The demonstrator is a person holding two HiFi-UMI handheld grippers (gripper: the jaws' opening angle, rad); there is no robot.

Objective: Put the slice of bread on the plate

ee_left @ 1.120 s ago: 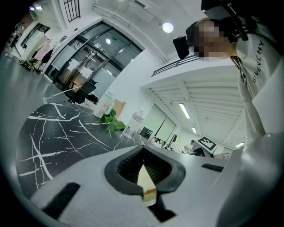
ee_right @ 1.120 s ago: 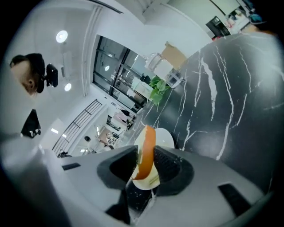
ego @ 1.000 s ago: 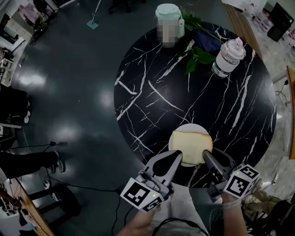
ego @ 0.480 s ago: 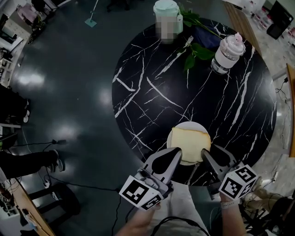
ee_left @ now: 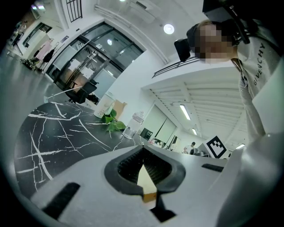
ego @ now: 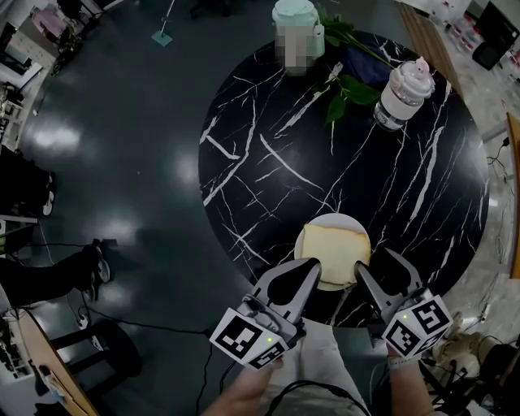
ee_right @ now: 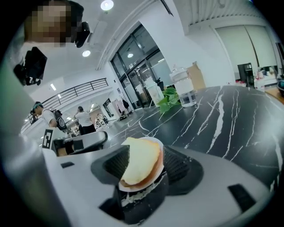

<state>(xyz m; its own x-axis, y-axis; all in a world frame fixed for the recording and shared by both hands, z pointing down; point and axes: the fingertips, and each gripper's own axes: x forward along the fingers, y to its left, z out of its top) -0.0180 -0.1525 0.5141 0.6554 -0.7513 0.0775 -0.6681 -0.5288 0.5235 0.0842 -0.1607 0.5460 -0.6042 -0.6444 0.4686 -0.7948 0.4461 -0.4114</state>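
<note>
Head view first: the round black marble table [ego: 260, 162] fills the picture, and the plate [ego: 327, 221] sits right at its near edge with the slice of bread [ego: 333, 250] lying flat on it. The left gripper [ego: 311, 266] noses in at the plate's near-left rim. The right gripper [ego: 378, 266] sits at the near-right rim. At the far edge stand a pale jug [ego: 292, 24], leafy stems [ego: 345, 88] and a clear bottle [ego: 402, 96].

Over to the left gripper view: the left gripper [ee_left: 142, 148] has its jaws meeting at the tips. Only a pale wedge of bread [ee_left: 145, 179] shows through the gap behind them.

Right gripper view now: the right gripper [ee_right: 144, 153] has its jaws opening. The bread [ee_right: 140, 159] and plate [ee_right: 133, 188] sit between them, and the pads are not squeezing.
</note>
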